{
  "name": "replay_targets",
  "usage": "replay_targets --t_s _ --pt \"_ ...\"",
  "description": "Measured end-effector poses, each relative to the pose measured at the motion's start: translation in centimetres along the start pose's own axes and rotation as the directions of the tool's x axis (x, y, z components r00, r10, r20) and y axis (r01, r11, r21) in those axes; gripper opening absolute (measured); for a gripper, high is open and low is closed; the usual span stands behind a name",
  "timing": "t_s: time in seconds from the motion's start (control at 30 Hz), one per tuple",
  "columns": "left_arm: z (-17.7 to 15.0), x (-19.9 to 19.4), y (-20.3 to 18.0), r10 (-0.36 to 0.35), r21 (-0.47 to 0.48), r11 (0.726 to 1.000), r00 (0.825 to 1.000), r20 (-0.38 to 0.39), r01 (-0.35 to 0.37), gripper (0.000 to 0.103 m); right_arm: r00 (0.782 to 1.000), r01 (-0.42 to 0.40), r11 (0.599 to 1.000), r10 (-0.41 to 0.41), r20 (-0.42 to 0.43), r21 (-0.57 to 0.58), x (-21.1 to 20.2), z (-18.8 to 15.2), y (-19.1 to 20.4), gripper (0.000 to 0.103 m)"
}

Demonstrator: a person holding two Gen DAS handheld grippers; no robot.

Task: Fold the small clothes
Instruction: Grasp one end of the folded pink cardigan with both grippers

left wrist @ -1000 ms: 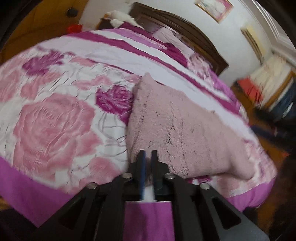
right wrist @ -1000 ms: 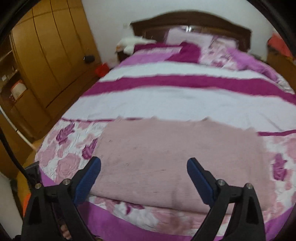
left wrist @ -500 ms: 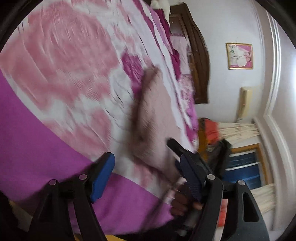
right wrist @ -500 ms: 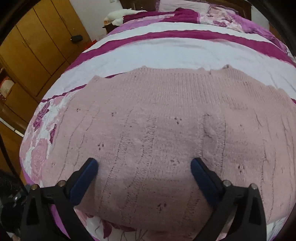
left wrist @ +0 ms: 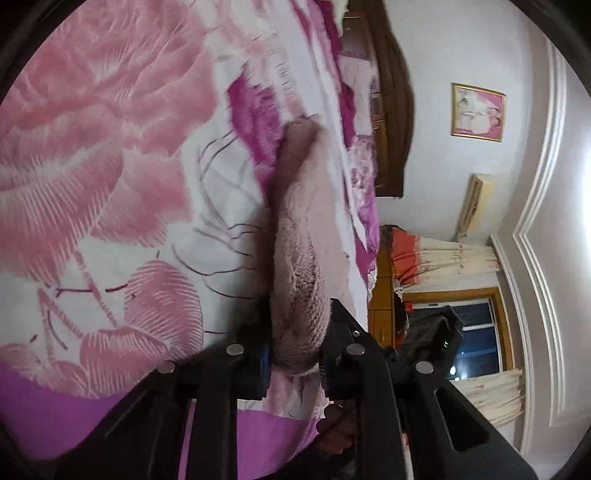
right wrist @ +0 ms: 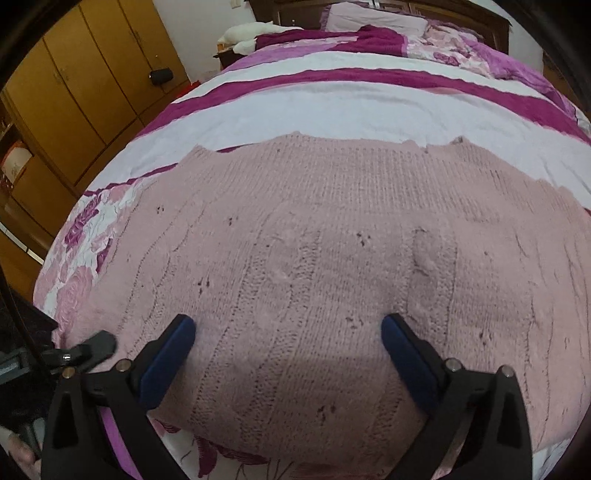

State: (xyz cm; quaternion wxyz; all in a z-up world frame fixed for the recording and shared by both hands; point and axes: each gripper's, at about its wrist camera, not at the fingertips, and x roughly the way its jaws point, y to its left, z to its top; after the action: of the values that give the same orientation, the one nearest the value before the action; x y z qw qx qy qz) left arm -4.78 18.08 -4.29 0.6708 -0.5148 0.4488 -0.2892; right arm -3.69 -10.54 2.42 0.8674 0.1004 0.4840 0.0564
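Note:
A pink cable-knit sweater [right wrist: 332, 258] lies flat on the near part of the bed. My right gripper [right wrist: 288, 332] hovers just above its near half, open wide, with its blue pads [right wrist: 173, 347] apart over the knit. My left gripper [left wrist: 297, 317] is rolled on its side at the sweater's left edge. It is shut on a bunched fold of the sweater [left wrist: 299, 258], which sticks out between the fingers. In the right wrist view a black fingertip [right wrist: 96, 345] of the left gripper shows at that same edge.
The sweater rests on a bedspread [right wrist: 332, 107] with white and magenta stripes and pink roses; pillows and a dark headboard [right wrist: 406, 11] are at the far end. Wooden wardrobes [right wrist: 74, 85] stand left of the bed. A person's hand [left wrist: 336, 432] shows below the bed edge.
The left gripper rolled sideways, opened, sank to the sweater's edge and closed on it. The right gripper dropped close over the sweater, then held still, open.

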Motion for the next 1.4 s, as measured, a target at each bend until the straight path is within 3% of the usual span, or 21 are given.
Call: replay_targets --t_s 0.1,0.27,0.37,0.5,0.73,0.8,0.97,1.13,1.23,1.3,1.4 --pt "-0.6 -0.2 -1.5 0.047 0.103 0.993 0.998 0.039 -0.050 0.000 1.000 -0.008 1.000 0.008 -0.012 0.016 -0.1 0.3 -0.3 0.103" --pt "-1.3 0.0 -0.1 0.065 0.050 0.996 0.990 0.123 -0.071 0.000 0.997 0.038 0.999 -0.037 -0.073 0.010 0.2 1.2 0.7 0.103" --pt "-1.2 0.2 0.0 0.059 0.047 0.997 0.993 0.104 -0.064 0.000 0.996 0.025 0.999 -0.023 -0.087 0.026 -0.5 2.1 1.6 0.103" --pt "0.0 0.4 1.0 0.032 0.020 0.999 0.998 0.057 -0.033 0.000 0.991 -0.054 0.998 0.059 -0.120 0.041 -1.1 3.7 3.7 0.103" --pt "-0.1 0.4 0.9 0.041 0.051 0.998 0.997 0.062 -0.045 0.000 0.966 0.012 0.989 -0.050 -0.254 -0.151 2.3 6.6 11.3 0.102" --pt "-0.1 0.6 0.5 0.040 0.054 0.998 0.997 0.059 -0.043 0.000 0.950 0.038 0.978 -0.099 -0.297 -0.206 3.8 7.2 13.4 0.102" --pt "0.1 0.5 0.9 0.045 0.068 0.996 0.998 0.054 -0.049 0.000 0.868 0.084 0.958 -0.205 -0.452 -0.275 8.1 7.0 17.3 0.102" --pt "0.2 0.6 0.5 0.058 0.075 0.995 0.996 0.064 -0.062 0.000 0.818 0.115 0.890 -0.337 -0.466 -0.441 10.2 5.9 20.6 0.102" --pt "0.0 0.5 -0.2 0.088 0.123 0.987 0.992 0.094 -0.099 0.000 0.800 0.132 0.859 -0.387 -0.459 -0.495 11.2 5.4 21.2 0.102" --pt "-0.2 0.5 -0.6 0.106 0.148 0.982 0.989 0.107 -0.121 0.000 0.780 0.197 0.836 -0.450 -0.434 -0.512 12.0 5.5 20.6 0.102" --pt "-0.2 0.4 -0.6 0.106 0.142 0.982 0.988 0.112 -0.121 0.000 0.762 0.269 0.848 -0.477 -0.438 -0.456 12.4 6.0 19.5 0.102"
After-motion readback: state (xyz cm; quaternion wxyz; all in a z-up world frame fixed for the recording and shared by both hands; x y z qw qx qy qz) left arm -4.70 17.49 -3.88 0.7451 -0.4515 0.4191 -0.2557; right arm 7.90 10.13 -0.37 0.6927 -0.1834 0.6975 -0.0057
